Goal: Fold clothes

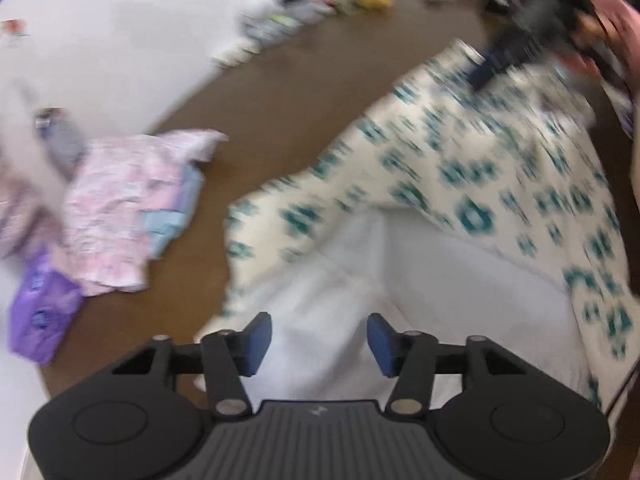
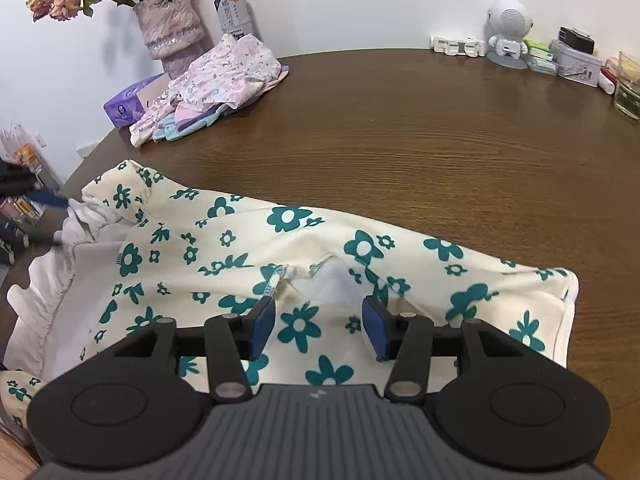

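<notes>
Brown wooden table bears flowered garment, seemingly folded clothes.

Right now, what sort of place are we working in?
Most likely a home room, perhaps a living or dining area: a brown wooden table against a white wall, a vase of dried flowers, and a white robot-shaped figurine among small household items.

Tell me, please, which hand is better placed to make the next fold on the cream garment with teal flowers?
Probably the right. Its tongs hang open over the cream teal-flowered garment, near its edge with the white lining. The left tongs, open too, hover over the white inner side in a blurred view.
</notes>
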Action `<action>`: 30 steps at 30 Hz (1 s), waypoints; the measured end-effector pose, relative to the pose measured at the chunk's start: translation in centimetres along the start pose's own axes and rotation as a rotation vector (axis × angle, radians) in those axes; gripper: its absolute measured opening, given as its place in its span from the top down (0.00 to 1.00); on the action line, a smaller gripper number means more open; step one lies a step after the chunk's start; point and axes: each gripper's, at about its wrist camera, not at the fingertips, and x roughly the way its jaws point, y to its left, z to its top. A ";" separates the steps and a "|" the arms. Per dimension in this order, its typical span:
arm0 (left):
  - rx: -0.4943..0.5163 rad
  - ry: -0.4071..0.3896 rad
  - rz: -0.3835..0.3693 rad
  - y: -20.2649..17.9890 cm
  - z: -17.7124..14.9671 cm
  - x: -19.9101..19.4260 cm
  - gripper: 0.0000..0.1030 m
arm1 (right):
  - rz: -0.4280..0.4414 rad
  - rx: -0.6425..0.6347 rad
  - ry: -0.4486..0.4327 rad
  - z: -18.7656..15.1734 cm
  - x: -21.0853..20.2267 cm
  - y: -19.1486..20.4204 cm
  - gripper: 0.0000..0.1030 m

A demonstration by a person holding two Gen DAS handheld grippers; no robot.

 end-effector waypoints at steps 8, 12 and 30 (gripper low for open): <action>-0.120 0.121 0.030 -0.9 -1.2 1.3 0.98 | -0.005 0.002 -0.012 -1.3 -1.4 0.4 0.52; -0.196 0.110 0.032 -2.9 -2.6 0.0 0.92 | -0.023 0.008 0.014 -1.9 -0.6 -0.1 0.52; -0.247 -0.026 0.164 -1.8 -1.1 1.5 0.78 | 0.009 0.056 -0.022 -4.4 -2.1 -1.1 0.52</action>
